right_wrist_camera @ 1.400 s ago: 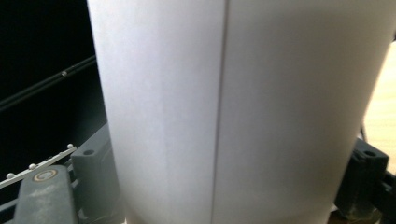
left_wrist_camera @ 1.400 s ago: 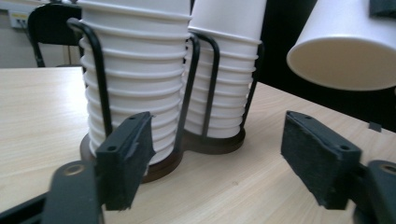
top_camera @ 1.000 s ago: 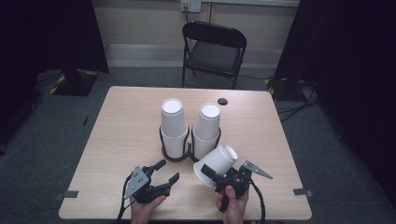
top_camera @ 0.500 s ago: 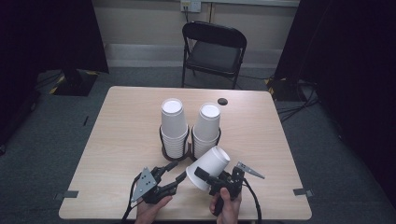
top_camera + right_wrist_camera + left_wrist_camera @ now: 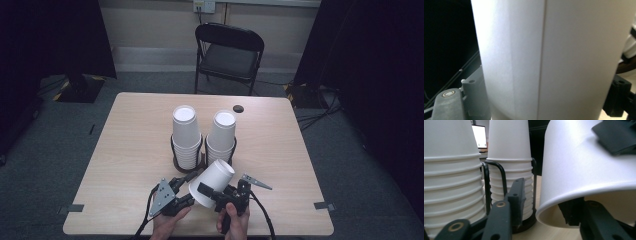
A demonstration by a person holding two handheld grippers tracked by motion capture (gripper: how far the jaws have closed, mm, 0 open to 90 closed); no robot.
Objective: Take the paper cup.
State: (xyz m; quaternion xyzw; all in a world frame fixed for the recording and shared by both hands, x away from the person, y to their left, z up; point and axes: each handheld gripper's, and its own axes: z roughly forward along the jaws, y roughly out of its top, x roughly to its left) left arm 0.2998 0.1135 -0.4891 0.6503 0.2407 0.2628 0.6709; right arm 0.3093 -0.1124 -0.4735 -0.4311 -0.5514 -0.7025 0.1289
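Observation:
A white paper cup (image 5: pixel 216 179) lies tilted over the table's front edge, base pointing away, with my right gripper (image 5: pixel 210 192) shut on its wall. In the right gripper view the cup (image 5: pixel 549 55) spans the space between the two jaws. My left gripper (image 5: pixel 189 189) sits just left of it, and its jaws have just been closing. In the left gripper view the cup's rim (image 5: pixel 564 200) stands between the jaws: the right jaw is under the rim and the left finger (image 5: pixel 516 195) is clear of the wall. Two stacks of cups (image 5: pixel 185 132) (image 5: pixel 221 132) stand behind.
Each stack sits in a black wire holder (image 5: pixel 176 155) at mid-table, close behind the grippers. A small dark round thing (image 5: pixel 238 108) lies near the far edge. A black folding chair (image 5: pixel 227 55) stands beyond the table (image 5: pixel 125 150).
The right gripper has carried the cup leftward and a little nearer. The left gripper has shifted right toward the cup and its jaws have narrowed around the rim.

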